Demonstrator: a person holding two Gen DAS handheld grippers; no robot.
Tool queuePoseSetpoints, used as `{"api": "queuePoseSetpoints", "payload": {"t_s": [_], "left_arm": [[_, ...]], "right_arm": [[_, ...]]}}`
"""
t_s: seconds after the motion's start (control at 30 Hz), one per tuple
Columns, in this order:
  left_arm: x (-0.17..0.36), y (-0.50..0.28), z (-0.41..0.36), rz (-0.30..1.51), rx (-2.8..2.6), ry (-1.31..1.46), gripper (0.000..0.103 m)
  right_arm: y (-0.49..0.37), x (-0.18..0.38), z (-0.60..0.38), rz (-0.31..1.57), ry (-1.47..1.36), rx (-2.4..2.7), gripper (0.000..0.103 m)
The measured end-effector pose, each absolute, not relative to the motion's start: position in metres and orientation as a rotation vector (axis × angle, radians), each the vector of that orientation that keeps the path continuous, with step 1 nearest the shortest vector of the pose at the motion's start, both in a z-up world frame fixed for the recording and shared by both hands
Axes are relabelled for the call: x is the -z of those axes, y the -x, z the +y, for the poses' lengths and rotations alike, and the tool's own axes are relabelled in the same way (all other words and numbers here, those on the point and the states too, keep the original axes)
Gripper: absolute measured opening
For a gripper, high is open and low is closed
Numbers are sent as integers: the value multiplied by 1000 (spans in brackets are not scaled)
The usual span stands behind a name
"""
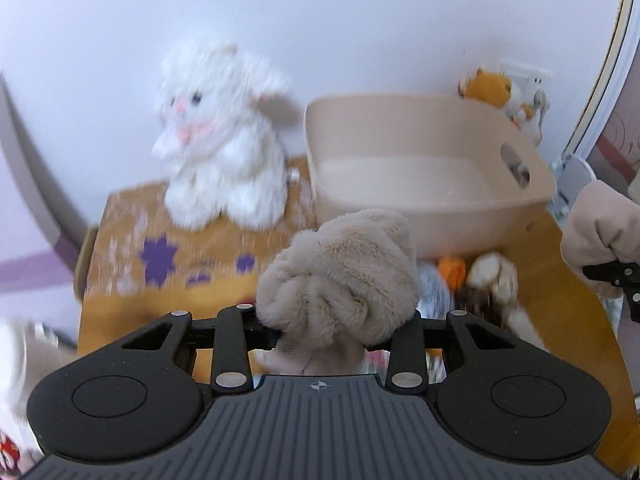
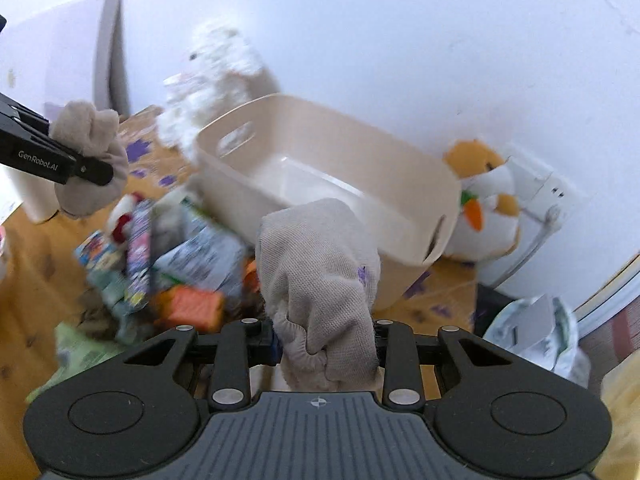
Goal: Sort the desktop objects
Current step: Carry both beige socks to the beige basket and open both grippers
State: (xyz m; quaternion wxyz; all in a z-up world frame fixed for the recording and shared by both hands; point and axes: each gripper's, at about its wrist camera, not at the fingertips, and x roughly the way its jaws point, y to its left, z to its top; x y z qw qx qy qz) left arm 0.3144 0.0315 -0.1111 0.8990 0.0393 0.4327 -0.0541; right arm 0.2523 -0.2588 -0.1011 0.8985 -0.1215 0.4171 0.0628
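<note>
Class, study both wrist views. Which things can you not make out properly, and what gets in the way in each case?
- Left gripper fingertips: left wrist view, buried in the beige fluffy cloth.
- Right gripper fingertips: right wrist view, covered by the grey knitted cloth.
- Pile of packets: right wrist view, motion blur makes the print unreadable.
- White plush toy: right wrist view, blurred, partly behind the beige bin.

Both grippers point steeply downward, side by side. The left gripper [image 1: 336, 320] has its jaws pinched on a bunch of fluffy beige cloth [image 1: 340, 272]; the right gripper [image 2: 326, 340] clamps another beige knitted part [image 2: 320, 268].
</note>
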Motion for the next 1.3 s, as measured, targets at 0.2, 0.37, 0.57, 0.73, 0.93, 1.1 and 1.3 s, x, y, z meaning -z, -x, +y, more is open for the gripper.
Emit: {"api": "queuePoseSetpoints", "payload": {"t_s": [0.2,0.37,0.57,0.73,0.93,1.1,1.3], "left_arm": [[101,-365,5,834,148,-168,37],[104,-410,-26,826,160,-193,37],[130,-449,-60,892,133,-210,37],[156,-466,-71,975,102,-198,39],[164,-463,-65,970,64,-133,66],[154,-462,-59,929,17,-124,74],[140,-453,-60,898,0,-110,75]], "right_arm": [[-297,93,-270,827,272,-84,29],[-346,98,-283,829,183,-16,29],[-388,124,-302,894,-19,75,29],[-402,151,-306,970,-73,103,33],[-399,154,-305,981,-52,118,61],[-390,143,-304,932,-33,95,86],[-379,129,-302,894,-45,76,92]]}}
